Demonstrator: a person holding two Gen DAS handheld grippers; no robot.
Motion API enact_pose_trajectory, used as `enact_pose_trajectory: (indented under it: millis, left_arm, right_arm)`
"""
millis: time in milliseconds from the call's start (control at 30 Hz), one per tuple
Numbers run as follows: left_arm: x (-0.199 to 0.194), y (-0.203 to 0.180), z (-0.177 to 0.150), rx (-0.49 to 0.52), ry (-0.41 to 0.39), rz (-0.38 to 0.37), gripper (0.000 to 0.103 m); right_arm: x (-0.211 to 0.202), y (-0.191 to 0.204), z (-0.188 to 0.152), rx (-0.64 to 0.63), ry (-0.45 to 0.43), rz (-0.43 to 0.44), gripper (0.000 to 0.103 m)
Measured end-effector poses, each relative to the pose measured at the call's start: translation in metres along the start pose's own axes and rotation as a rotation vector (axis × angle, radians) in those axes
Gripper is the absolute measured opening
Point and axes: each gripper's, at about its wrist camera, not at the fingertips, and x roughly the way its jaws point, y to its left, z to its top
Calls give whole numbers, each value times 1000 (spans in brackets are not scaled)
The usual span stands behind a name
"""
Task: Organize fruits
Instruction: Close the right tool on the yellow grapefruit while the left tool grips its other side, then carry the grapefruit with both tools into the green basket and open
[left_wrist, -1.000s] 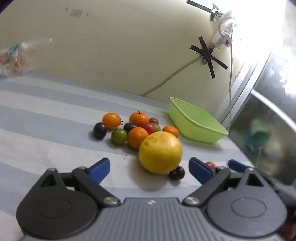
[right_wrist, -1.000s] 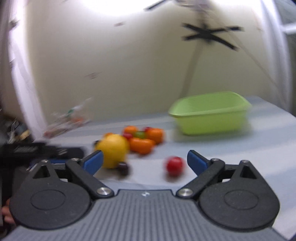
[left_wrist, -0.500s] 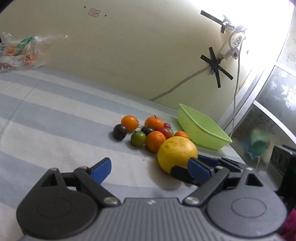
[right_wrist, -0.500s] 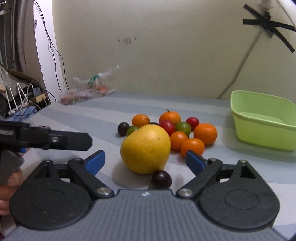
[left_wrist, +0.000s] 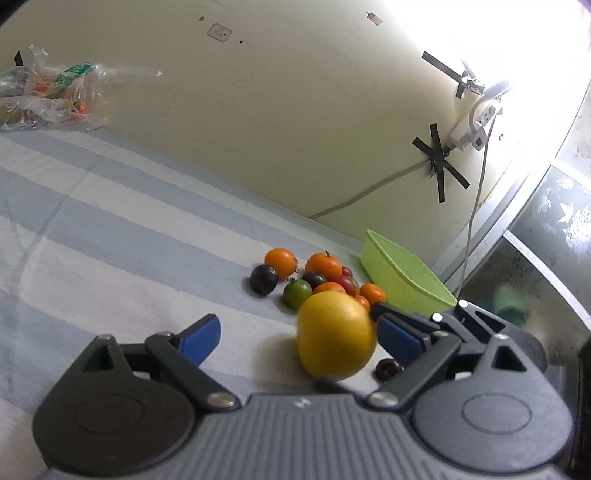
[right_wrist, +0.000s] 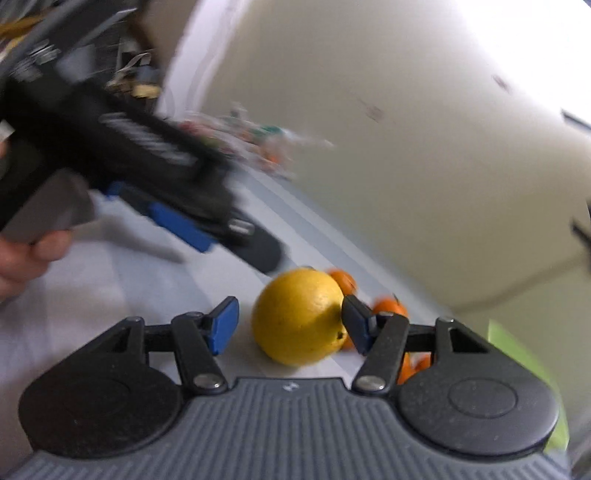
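right gripper (right_wrist: 286, 326) has its jaws closing in around the big yellow fruit (right_wrist: 299, 315), right pad touching it and left pad just off, while the left gripper (left_wrist: 299, 334) hangs wide apart just beside it

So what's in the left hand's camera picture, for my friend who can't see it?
A big yellow fruit sits on a striped cloth, and the right gripper reaches in around it from the right. Small oranges, dark plums and a green fruit are bunched behind it, beside an empty green tub. The left gripper is open, holding nothing.
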Motion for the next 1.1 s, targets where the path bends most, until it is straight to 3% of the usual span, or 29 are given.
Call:
enact_pose_trajectory:
  millis: [267, 500, 833, 933, 967, 1000, 1100]
  left_arm:
    - [2, 0, 0, 1, 12, -1, 95]
    - [10, -12, 2, 41, 31, 3, 93]
    - [15, -15, 4, 72, 38, 53, 88]
    - [21, -18, 2, 95, 56, 72, 74]
    - [23, -19, 1, 107, 56, 83, 65]
    - [23, -21, 1, 121, 51, 96, 64]
    - [25, -24, 5, 111, 60, 98, 63]
  right_arm:
    - [-2, 19, 0, -55, -46, 31, 77]
    - [-7, -14, -8, 106, -34, 37, 84]
    - [19, -47, -4, 337, 33, 130, 84]
    - [28, -47, -10, 398, 57, 165, 81]
    - [30, -44, -8, 420, 62, 179, 76]
    - [33, -45, -8, 439, 68, 201, 69]
    - [29, -44, -7, 474, 69, 199, 68]
